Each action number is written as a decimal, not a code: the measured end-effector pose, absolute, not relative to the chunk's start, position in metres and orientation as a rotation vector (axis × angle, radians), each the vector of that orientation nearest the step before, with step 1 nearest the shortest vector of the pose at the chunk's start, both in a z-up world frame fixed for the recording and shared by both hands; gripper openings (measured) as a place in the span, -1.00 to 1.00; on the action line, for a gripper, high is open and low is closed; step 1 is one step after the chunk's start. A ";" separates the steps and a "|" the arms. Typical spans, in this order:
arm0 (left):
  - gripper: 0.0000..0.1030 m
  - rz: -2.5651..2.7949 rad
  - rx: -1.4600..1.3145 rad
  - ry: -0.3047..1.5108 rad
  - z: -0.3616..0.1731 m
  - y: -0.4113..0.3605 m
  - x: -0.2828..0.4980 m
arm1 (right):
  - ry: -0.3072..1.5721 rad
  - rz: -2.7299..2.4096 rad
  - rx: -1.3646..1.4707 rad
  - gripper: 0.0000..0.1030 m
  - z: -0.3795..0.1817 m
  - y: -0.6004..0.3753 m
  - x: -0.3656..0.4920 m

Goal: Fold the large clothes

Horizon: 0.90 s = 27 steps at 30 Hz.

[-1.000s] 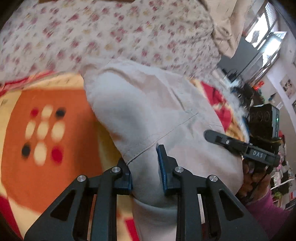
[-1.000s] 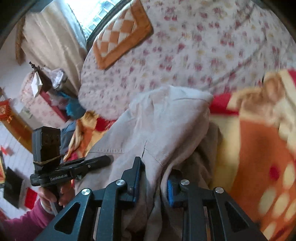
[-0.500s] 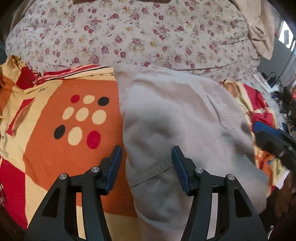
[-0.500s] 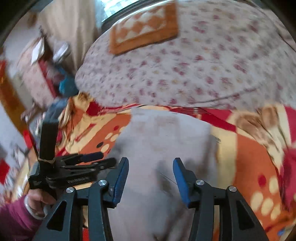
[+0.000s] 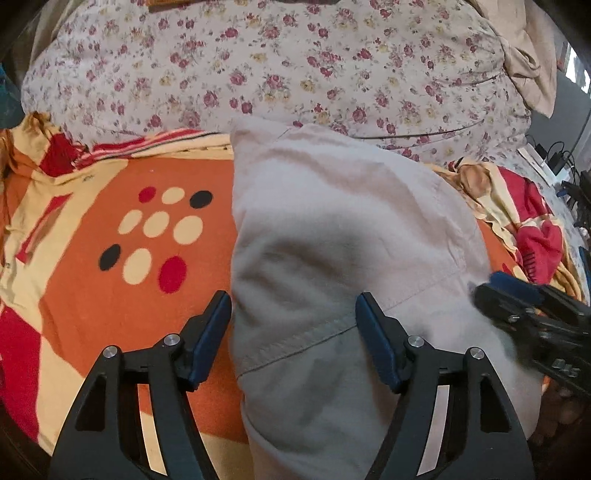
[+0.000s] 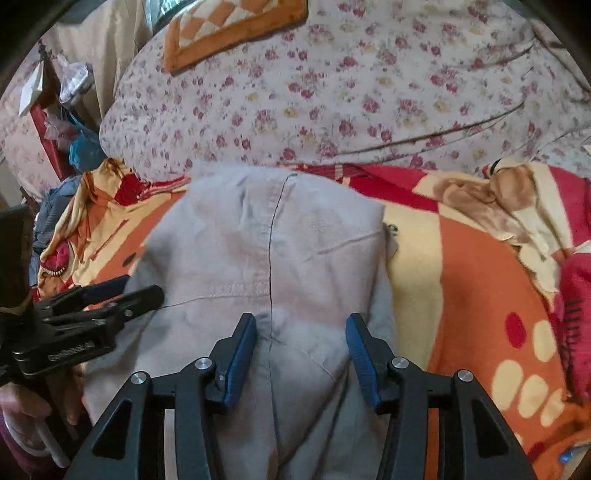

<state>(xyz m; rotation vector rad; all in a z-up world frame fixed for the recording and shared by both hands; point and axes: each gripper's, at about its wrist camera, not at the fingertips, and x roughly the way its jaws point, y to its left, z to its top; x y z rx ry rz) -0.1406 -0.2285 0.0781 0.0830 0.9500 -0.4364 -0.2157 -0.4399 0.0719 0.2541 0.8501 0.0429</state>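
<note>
Both open claws [image 5: 293,325] [image 6: 301,334] over garment [image 5: 343,229].

I see an orange, red and cream blanket [image 5: 110,295] with coloured dots spread nearest me, a floral quilt [image 5: 295,66] heaped beyond it, and an orange checked cushion [image 6: 229,26] lying farthest, top left.

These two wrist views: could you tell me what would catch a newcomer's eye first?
The beige garment lies folded in the middle, on the orange blanket with coloured dots. Behind both rises a floral quilt. The left gripper and the right gripper hang open over the garment's near end.
</note>
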 end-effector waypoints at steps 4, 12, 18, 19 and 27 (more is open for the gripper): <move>0.36 -0.411 0.096 0.913 0.088 -0.226 -0.150 | 0.792 -0.001 0.272 0.15 0.093 -0.432 -0.235; 0.36 -0.390 0.089 0.843 0.107 -0.215 -0.174 | 0.759 -0.051 0.189 0.55 0.116 -0.401 -0.251; 0.36 -0.385 0.085 0.806 0.115 -0.208 -0.188 | 0.765 -0.051 0.193 0.57 0.116 -0.391 -0.256; 0.36 -0.382 0.088 0.799 0.116 -0.207 -0.190 | 0.764 -0.049 0.193 0.58 0.116 -0.391 -0.256; 0.36 -0.369 0.079 0.778 0.119 -0.201 -0.195 | 0.768 -0.049 0.189 0.63 0.116 -0.387 -0.257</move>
